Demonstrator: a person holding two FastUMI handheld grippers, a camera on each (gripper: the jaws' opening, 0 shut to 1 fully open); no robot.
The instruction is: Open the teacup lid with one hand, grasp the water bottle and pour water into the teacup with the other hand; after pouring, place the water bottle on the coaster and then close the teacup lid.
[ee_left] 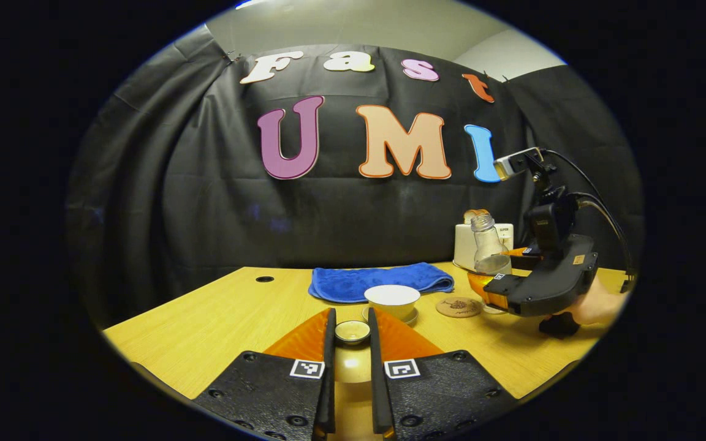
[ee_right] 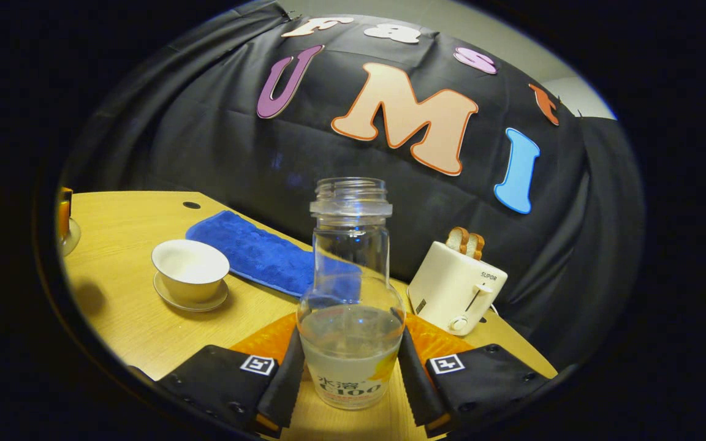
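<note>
Right gripper view shows the right gripper (ee_right: 350, 367) clamping the uncapped water bottle (ee_right: 351, 294) for pouring, while the left gripper (ee_left: 352, 334) pinches the teacup lid (ee_left: 352, 331) clear of the teacup (ee_left: 392, 300).

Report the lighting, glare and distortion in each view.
Left gripper view: dim, warm light; a bright glare patch on the table between the left tool fingers; fisheye bends the table edge. Right gripper view: the scene tilts, the bottle looms large and sharp, and the teacup casts a soft shadow.
</note>
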